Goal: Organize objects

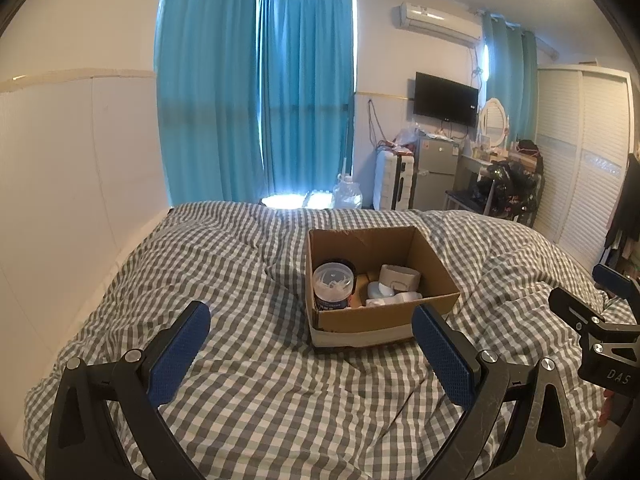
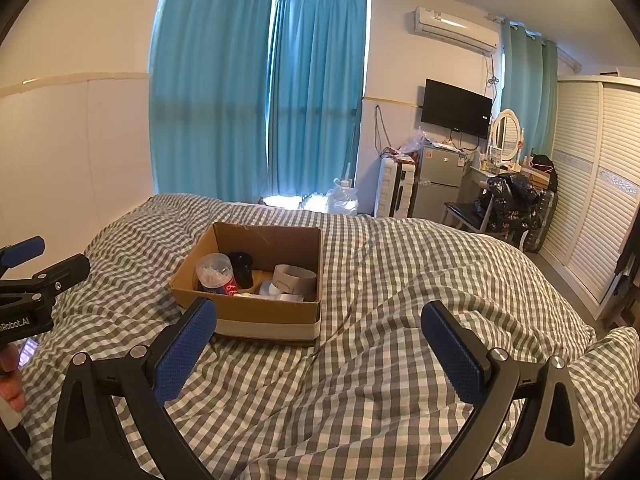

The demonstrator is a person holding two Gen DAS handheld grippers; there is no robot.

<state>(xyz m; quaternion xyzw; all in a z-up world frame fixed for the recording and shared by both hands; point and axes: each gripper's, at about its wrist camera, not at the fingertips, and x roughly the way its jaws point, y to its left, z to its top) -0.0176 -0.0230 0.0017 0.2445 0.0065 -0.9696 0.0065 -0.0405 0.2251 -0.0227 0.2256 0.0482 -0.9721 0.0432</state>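
We are looking at an open brown cardboard box [image 1: 380, 320] with a pale band round its base, sitting on a grey-and-white checked bed cover [image 1: 260, 400]. Inside it, a clear-lidded round plastic tub with a red and blue label [image 1: 334, 286] is standing at the left, with a black cup [image 2: 242, 268] just behind it, showing only in the right wrist view. A beige cardboard ring [image 1: 400, 276] is lying toward the right side, and small white and pale blue items [image 1: 386, 294] are resting in front of it; we cannot tell what they are.

We are holding the left gripper [image 1: 311, 350] above the cover, just short of the box, its blue-padded fingers [image 1: 180, 354] spread wide with nothing between them. The right gripper [image 2: 318, 354] is hanging over the cover to the right of the box, its fingers likewise wide apart and holding nothing.

Beyond the bed, teal curtains [image 1: 256, 100] are hanging at the window, and a black wall television [image 1: 446, 98] is facing us.
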